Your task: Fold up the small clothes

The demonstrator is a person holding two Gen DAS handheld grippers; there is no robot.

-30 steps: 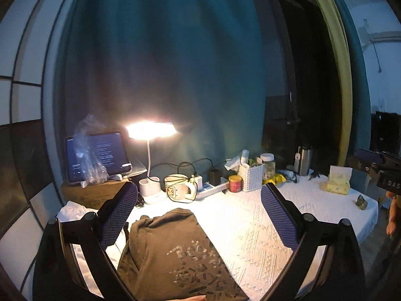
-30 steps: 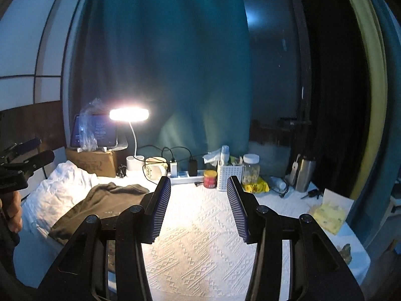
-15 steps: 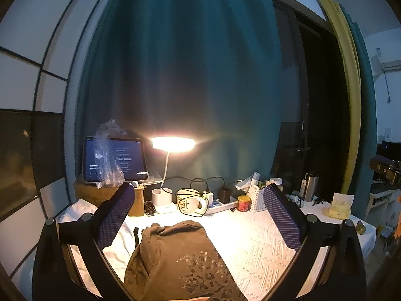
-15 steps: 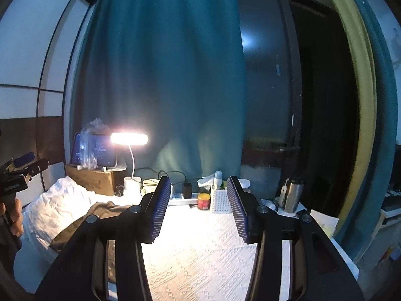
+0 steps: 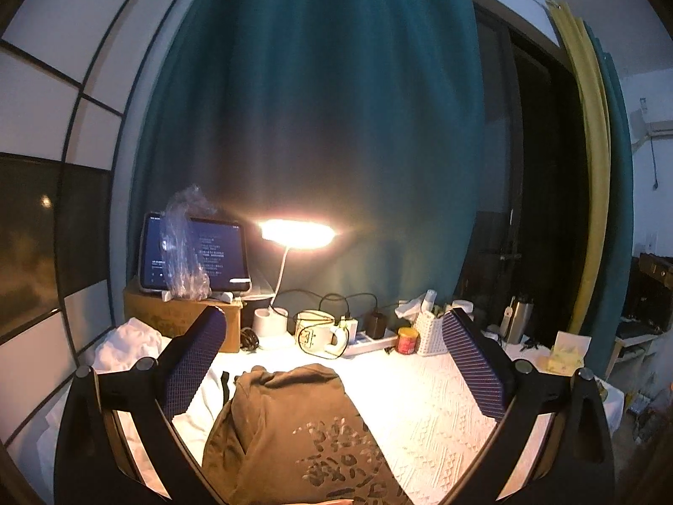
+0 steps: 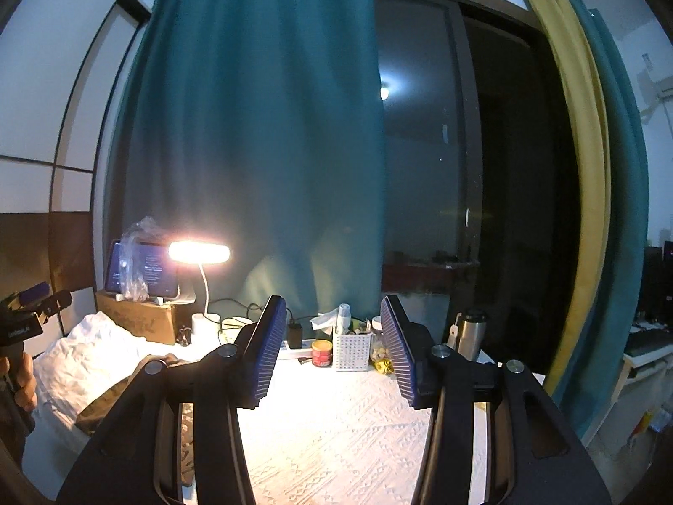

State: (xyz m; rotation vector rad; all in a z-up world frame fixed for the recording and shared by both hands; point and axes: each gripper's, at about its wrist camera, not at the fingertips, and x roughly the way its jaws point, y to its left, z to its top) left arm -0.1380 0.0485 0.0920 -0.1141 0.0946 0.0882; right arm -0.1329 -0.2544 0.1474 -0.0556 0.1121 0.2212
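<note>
A small olive-brown garment (image 5: pixel 294 433) with a pale printed pattern lies rumpled on the white patterned tablecloth (image 5: pixel 420 404). My left gripper (image 5: pixel 332 357) hovers above it, jaws wide open, nothing between the blue pads. In the right wrist view the same garment (image 6: pixel 109 400) shows at the lower left, partly hidden by the finger. My right gripper (image 6: pixel 332 353) hangs over the bare cloth (image 6: pixel 336 442), jaws parted and empty. The left gripper (image 6: pixel 33 307) appears at the far left edge there, held by a hand.
A lit desk lamp (image 5: pixel 296 233), tablet (image 5: pixel 193 256) on a cardboard box, mug (image 5: pixel 315 332), power strip, red tin (image 5: pixel 407 340), white basket (image 5: pixel 429 332) and steel flask (image 5: pixel 519 320) line the table's back edge. White crumpled fabric (image 6: pixel 80 362) lies at left. A teal curtain hangs behind.
Both cameras have tilted upward, showing more curtain and less table. The left view has rolled to level. The garment has not moved, and both grippers stay open.
</note>
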